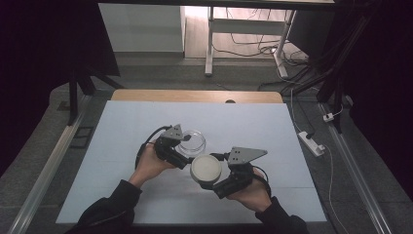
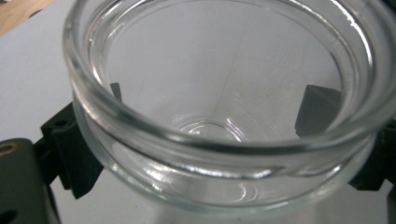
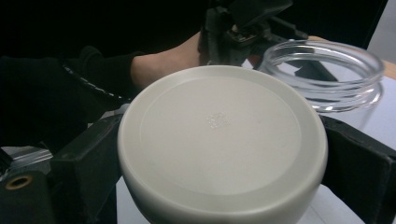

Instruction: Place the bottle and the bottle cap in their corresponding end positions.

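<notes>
A clear glass jar (image 1: pixel 194 140) stands open-mouthed near the middle of the white table (image 1: pixel 122 146). My left gripper (image 1: pixel 189 146) is shut on the jar (image 2: pixel 224 130), its black jaws pressing the glass wall from both sides. Just to the right and nearer me, a round cream lid (image 1: pixel 206 168) is held flat side up. My right gripper (image 1: pixel 207 176) is shut on this lid (image 3: pixel 219 140), one jaw on each side of its rim. From the right gripper view the jar (image 3: pixel 327 74) sits just beyond the lid, with the left hand (image 3: pixel 163 60) behind it.
A wooden strip (image 1: pixel 195 96) edges the table's far side. Beyond it lie a white desk frame (image 1: pixel 210 44) and floor cables (image 1: pixel 292 63); a power strip (image 1: pixel 311 143) lies on the floor to the right. Metal rails (image 1: pixel 44 180) flank the table.
</notes>
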`<state>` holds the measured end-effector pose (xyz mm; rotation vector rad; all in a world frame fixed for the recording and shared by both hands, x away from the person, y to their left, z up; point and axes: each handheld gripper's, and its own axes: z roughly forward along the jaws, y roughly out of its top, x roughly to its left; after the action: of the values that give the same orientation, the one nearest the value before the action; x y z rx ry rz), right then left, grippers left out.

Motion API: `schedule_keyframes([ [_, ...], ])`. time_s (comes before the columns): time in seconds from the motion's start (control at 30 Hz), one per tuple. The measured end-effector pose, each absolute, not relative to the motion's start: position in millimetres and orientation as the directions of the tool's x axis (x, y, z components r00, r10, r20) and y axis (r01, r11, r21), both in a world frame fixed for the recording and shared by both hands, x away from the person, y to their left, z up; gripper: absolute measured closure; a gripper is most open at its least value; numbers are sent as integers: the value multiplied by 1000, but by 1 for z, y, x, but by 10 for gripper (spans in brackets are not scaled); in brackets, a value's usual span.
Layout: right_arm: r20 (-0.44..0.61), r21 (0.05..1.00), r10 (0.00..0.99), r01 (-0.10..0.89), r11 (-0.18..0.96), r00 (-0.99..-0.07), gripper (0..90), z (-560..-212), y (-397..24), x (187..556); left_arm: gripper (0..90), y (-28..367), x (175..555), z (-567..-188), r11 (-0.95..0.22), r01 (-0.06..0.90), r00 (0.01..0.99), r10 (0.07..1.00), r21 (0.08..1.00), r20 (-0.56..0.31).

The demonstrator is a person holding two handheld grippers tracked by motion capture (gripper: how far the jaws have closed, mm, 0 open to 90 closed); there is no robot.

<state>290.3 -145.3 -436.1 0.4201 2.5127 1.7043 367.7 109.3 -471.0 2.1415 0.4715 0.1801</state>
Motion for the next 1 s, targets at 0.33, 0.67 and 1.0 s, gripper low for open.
schedule_keyframes([
  [0.33, 107, 913, 266, 200, 355, -958, 70, -447, -146, 285, 76, 107, 373, -471, -514, 269, 911, 411, 814, -41],
  [0.67, 99, 901, 286, 208, 381, -953, 70, -467, -149, 286, 76, 102, 384, -473, -514, 268, 908, 417, 815, -36],
  [1.0, 86, 885, 295, 209, 415, -952, 70, -488, -139, 292, 76, 93, 394, -481, -514, 264, 905, 424, 816, -25],
])
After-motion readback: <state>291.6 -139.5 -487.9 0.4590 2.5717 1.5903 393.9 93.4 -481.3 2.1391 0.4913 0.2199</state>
